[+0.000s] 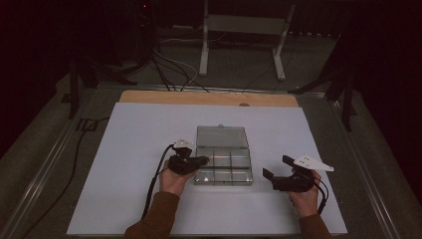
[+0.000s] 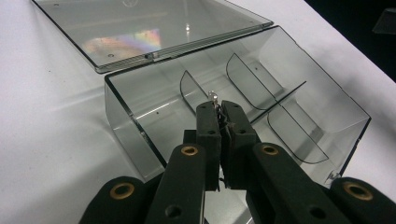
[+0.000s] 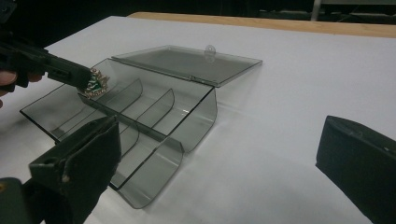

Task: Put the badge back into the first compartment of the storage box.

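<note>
My left gripper (image 2: pixel 219 109) pinches a small green-stoned jewel (image 3: pixel 95 84) above the open clear box (image 1: pixel 223 164), while my right gripper (image 1: pixel 278 168) gapes empty beside the box.

I see a table (image 1: pixel 74 209) covered by a white sheet, with a strip of bare wood (image 1: pixel 149 96) showing along its far edge. A clear plastic box (image 1: pixel 224 172) sits directly on the sheet near the middle, its dividers splitting it into compartments. Its lid (image 1: pixel 222 136) lies flat on the sheet behind it, hinged open.
</note>
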